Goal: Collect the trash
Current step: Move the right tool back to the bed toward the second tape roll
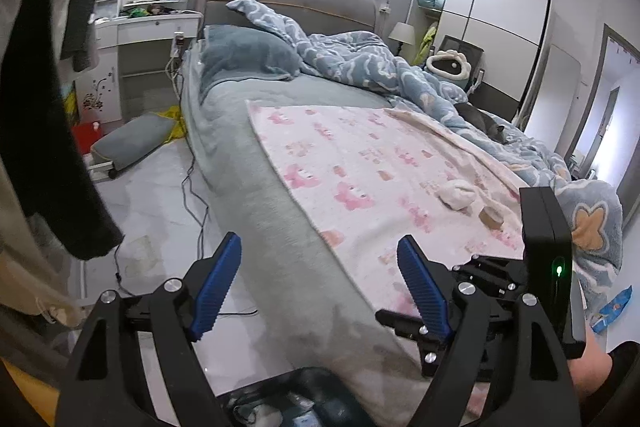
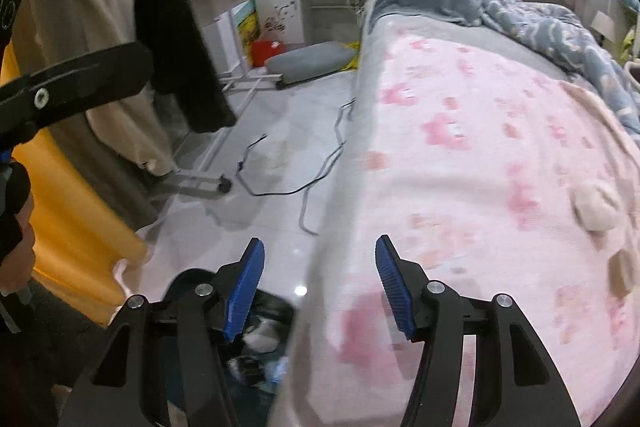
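Observation:
A crumpled white tissue (image 1: 458,193) and a small tan scrap (image 1: 492,218) lie on the pink patterned blanket (image 1: 360,163) near the foot of the bed. The right wrist view shows the same tissue (image 2: 596,207) and scrap (image 2: 622,275) far right. A dark bin (image 2: 260,339) holding several bits of trash stands on the floor by the bed's edge, and the bin (image 1: 288,399) is also at the bottom of the left wrist view. My left gripper (image 1: 320,239) hangs open over the bed's edge, nothing between its blue pads. My right gripper (image 2: 320,243) is open and empty above the bin and bed edge.
A blue wrapper (image 1: 612,307) lies on the floor past the bed's foot. Black cables (image 2: 288,187) trail over the tiled floor. Hanging clothes (image 2: 168,19) on a wheeled rack crowd the left. A grey cushion (image 2: 308,61) and a red box (image 2: 266,51) sit by the white dresser (image 1: 152,23).

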A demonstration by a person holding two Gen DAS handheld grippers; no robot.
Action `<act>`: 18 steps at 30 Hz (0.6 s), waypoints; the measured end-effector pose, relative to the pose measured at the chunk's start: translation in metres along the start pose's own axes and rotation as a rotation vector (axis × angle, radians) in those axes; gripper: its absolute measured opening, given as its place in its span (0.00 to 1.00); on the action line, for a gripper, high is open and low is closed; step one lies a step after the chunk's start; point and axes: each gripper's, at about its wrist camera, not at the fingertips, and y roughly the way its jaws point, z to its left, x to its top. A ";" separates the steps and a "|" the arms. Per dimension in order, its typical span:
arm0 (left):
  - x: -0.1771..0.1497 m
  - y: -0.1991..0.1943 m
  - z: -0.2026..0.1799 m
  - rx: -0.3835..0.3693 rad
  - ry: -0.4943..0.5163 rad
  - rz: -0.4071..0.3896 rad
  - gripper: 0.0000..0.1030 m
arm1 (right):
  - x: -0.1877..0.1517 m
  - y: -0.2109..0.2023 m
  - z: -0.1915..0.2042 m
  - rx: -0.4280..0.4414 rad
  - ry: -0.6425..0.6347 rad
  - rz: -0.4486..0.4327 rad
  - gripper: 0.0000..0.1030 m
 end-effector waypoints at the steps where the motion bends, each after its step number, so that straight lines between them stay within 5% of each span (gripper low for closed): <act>1: 0.002 0.005 -0.005 -0.005 0.005 0.000 0.80 | 0.002 -0.003 -0.012 -0.013 0.005 -0.014 0.59; 18: 0.023 0.084 -0.069 -0.049 0.048 0.041 0.81 | -0.010 -0.034 -0.158 -0.160 0.121 -0.082 0.65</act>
